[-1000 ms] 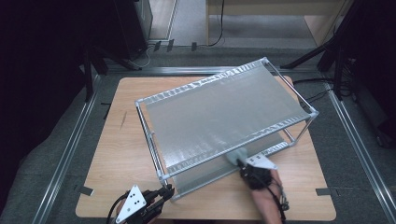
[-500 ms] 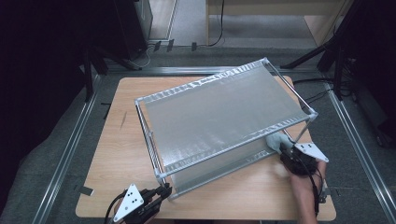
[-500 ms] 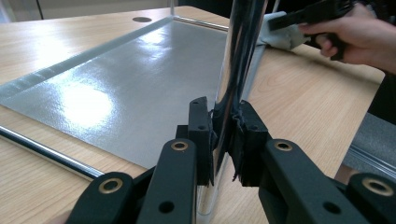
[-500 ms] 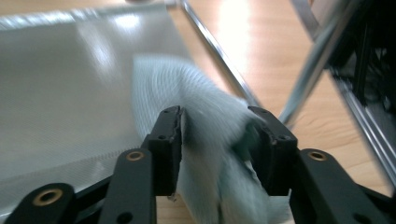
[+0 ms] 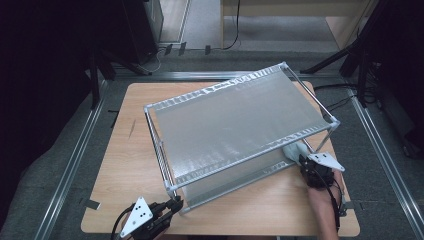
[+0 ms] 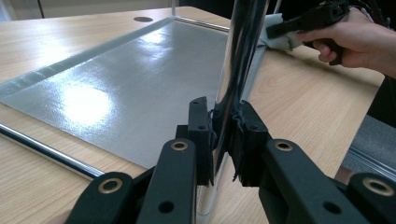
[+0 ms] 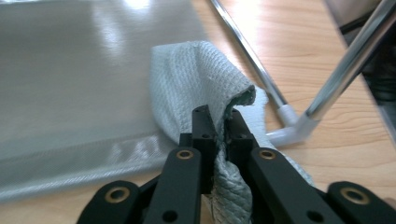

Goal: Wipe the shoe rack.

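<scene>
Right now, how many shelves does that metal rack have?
2: the upper shelf spans the top of the frame; the lower shelf lies near the table, where the right gripper holds a cloth.

The left gripper (image 5: pixel 172 206) sits low at the near bench edge, jaws clamped; the right gripper (image 5: pixel 300 159), forearm extended, has jaws pinched together.

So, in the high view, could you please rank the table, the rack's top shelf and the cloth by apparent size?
1. table
2. top shelf
3. cloth, partly hidden beneath the shelf
</scene>
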A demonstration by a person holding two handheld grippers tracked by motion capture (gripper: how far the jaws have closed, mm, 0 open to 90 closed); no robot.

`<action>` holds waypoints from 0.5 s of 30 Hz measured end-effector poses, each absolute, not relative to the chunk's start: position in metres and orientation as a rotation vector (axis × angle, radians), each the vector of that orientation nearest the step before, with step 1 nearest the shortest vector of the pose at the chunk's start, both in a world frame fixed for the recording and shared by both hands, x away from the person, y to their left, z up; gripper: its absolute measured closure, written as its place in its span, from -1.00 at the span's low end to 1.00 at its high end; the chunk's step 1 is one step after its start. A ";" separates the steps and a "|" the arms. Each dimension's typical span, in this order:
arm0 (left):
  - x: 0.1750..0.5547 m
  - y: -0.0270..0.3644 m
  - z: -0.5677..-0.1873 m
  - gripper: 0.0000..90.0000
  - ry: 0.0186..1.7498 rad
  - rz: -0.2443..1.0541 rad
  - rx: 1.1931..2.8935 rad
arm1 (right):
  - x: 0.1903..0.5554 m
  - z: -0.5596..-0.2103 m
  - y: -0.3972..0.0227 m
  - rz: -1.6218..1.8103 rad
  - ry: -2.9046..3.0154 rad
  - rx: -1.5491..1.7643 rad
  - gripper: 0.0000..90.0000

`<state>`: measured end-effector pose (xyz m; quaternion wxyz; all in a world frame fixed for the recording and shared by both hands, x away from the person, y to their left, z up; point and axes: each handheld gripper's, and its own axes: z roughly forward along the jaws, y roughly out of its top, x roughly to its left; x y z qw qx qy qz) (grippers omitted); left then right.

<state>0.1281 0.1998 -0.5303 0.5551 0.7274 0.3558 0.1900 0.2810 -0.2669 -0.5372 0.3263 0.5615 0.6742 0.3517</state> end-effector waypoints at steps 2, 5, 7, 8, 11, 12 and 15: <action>0.128 0.199 -0.530 0.79 0.840 0.445 1.720 | 0.283 -0.537 -0.268 0.899 1.700 1.505 0.94; 0.127 0.199 -0.530 0.79 0.840 0.445 1.724 | 0.284 -0.538 -0.271 0.897 1.641 1.557 0.94; 0.128 0.198 -0.530 0.79 0.838 0.441 1.722 | 0.284 -0.541 -0.267 0.909 1.673 1.549 0.93; 0.128 0.198 -0.530 0.79 0.837 0.441 1.723 | 0.284 -0.543 -0.264 0.926 1.697 1.539 0.93; 0.128 0.198 -0.530 0.79 0.838 0.442 1.723 | 0.282 -0.545 -0.246 0.981 1.787 1.509 0.91; 0.128 0.198 -0.530 0.79 0.839 0.442 1.723 | 0.281 -0.546 -0.238 0.999 1.817 1.505 0.90; 0.128 0.198 -0.530 0.79 0.843 0.440 1.722 | 0.272 -0.549 -0.210 0.993 1.901 1.445 0.88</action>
